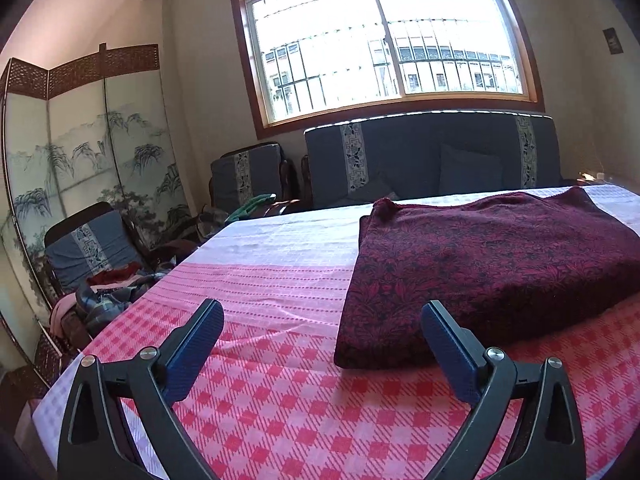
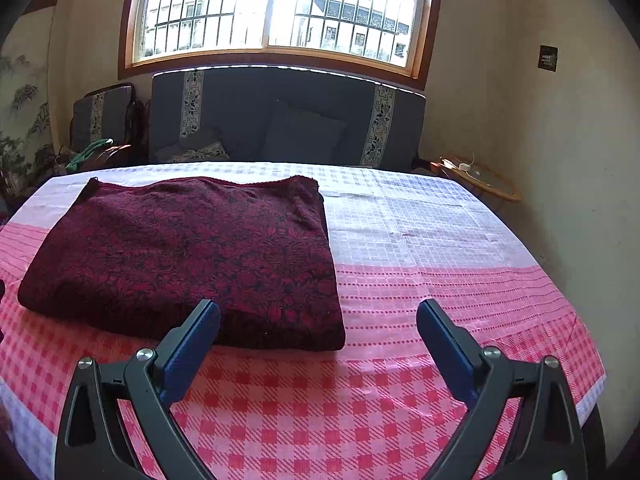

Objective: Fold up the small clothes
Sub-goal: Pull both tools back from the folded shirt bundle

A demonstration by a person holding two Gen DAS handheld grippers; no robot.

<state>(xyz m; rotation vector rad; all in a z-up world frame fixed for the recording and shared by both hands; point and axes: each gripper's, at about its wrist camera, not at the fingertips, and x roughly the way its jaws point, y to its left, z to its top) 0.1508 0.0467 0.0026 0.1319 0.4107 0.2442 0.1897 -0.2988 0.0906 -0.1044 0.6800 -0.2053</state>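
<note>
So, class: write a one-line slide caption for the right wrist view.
Open right gripper poised above the pink checked tablecloth, beside a folded maroon floral garment.

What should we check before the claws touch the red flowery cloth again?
1. Left claw open and holding nothing: ok.
2. Right claw open and holding nothing: ok.
3. Red flowery cloth folded into a neat block: ok.
4. Cloth lying fully on the checked tablecloth, away from its edges: ok.
5. Nothing lying on top of the cloth: ok.
6. Layers underneath lined up: cannot tell.
</note>
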